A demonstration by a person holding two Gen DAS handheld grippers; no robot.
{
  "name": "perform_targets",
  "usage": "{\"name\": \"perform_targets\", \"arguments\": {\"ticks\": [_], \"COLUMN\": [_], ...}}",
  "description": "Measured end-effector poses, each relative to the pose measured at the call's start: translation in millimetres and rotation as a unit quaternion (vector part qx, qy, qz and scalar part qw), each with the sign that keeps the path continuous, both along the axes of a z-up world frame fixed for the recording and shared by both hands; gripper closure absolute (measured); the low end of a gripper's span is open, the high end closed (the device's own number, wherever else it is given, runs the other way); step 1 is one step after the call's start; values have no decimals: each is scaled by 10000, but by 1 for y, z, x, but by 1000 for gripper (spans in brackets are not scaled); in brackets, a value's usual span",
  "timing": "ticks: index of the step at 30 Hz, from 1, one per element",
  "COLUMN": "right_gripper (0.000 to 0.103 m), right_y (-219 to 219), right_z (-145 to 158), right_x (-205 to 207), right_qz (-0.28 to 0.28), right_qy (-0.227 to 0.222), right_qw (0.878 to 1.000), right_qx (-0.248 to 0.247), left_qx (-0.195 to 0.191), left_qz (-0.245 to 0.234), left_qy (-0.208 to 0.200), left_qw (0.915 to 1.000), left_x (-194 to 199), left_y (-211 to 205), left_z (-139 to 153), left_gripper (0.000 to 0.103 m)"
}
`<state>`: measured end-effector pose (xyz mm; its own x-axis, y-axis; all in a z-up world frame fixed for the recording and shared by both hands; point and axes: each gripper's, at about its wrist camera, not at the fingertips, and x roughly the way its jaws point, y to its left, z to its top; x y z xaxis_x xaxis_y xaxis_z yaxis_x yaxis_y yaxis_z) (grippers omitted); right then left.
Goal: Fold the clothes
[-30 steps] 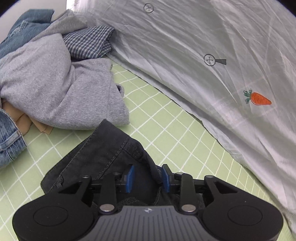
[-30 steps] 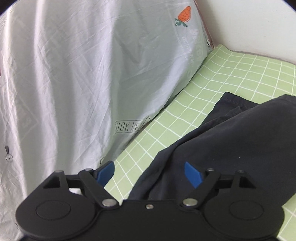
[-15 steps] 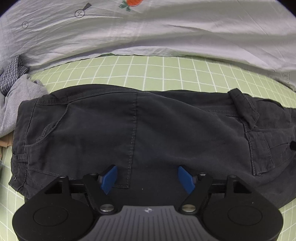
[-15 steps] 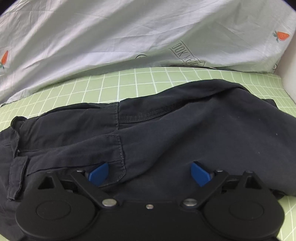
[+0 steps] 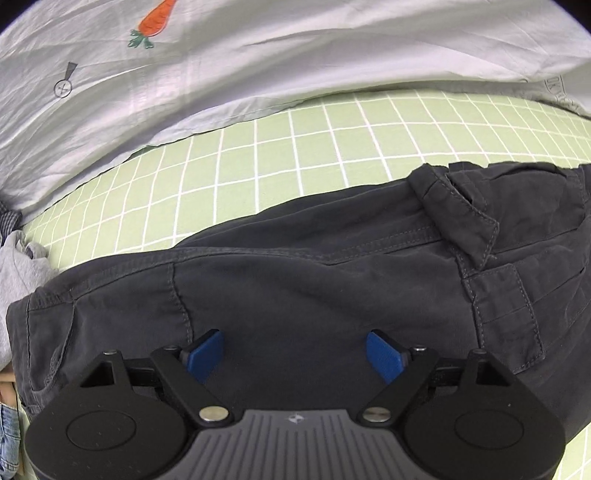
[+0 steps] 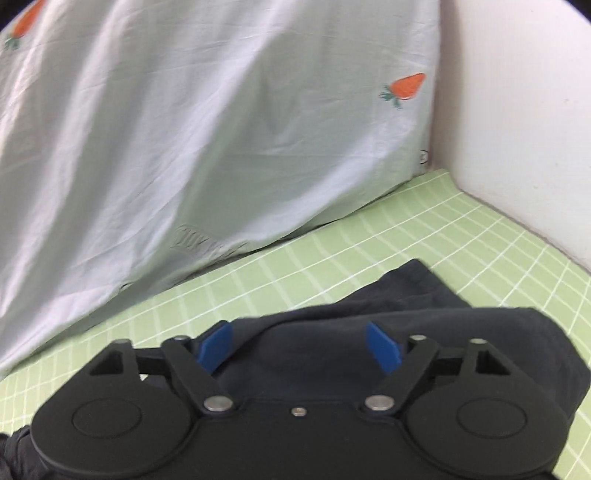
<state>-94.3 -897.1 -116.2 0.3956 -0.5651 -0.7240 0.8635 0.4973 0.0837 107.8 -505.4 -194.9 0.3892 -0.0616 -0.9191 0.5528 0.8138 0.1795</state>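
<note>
Lying flat across the near part of the green checked sheet (image 5: 295, 147), the dark trousers (image 5: 314, 280) fill the lower half of your left view, seams and a flapped pocket to the right, a hem edge at the left. Your left gripper (image 5: 294, 349) sits over the middle of them with its blue fingers (image 5: 205, 350) spread wide, nothing between them. In the right view the same dark trousers (image 6: 461, 343) end in a folded corner pointing far-right, and your right gripper (image 6: 298, 345) hangs above that cloth, fingers (image 6: 384, 347) apart and empty; whether either gripper touches the fabric cannot be told.

Readable writing is scarce: the pale grey cover (image 5: 295, 55) behind carries printed letters at the far right edge of the left view, too cut off to read, and a blurred line of print low in the right view. It also shows orange carrots (image 5: 153, 22) and a small circled cross mark (image 5: 62, 88).

Bare checked sheet (image 6: 424, 251) runs between the trousers' far edge and the cover, widening to the right up to the white wall (image 6: 517, 129). At the left, a grey garment (image 5: 18, 266) lies just beside the trousers, with a strip of blue denim (image 5: 9, 439) nearer you.
</note>
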Motion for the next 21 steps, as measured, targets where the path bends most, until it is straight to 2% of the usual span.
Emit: {"name": "perform_targets", "arguments": {"ticks": [1, 4, 8, 14, 15, 18, 21], "right_gripper": [46, 57, 60, 58, 59, 78, 80], "right_y": [-15, -59, -87, -87, -87, -88, -83], "right_z": [-1, -5, -39, -54, -54, -53, -46], "right_x": [-6, -23, -29, -19, -18, -18, -14], "right_qz": [-190, -745, -367, 546, 673, 1034, 1127], "right_qy": [29, 127, 936, 1148, 1179, 1129, 1361], "right_qw": [9998, 9971, 9949, 9919, 9907, 9882, 9831], "right_qx": [-7, -26, 39, -23, -40, -21, -487], "left_qx": [25, 93, 23, -59, -67, -84, -98], "left_qz": [0, 4, 10, 129, 150, 191, 178], "left_qy": [15, 57, 155, 153, 146, 125, 103], "left_qw": [10000, 9999, 9999, 9998, 9998, 9997, 9997], "left_x": [1, 4, 9, 10, 10, 10, 9], "left_y": [-1, -5, -3, -2, -2, -2, -2], "left_z": [-3, -10, -11, -12, -13, -13, -14], "left_gripper": [17, 14, 12, 8, 7, 5, 5]}}
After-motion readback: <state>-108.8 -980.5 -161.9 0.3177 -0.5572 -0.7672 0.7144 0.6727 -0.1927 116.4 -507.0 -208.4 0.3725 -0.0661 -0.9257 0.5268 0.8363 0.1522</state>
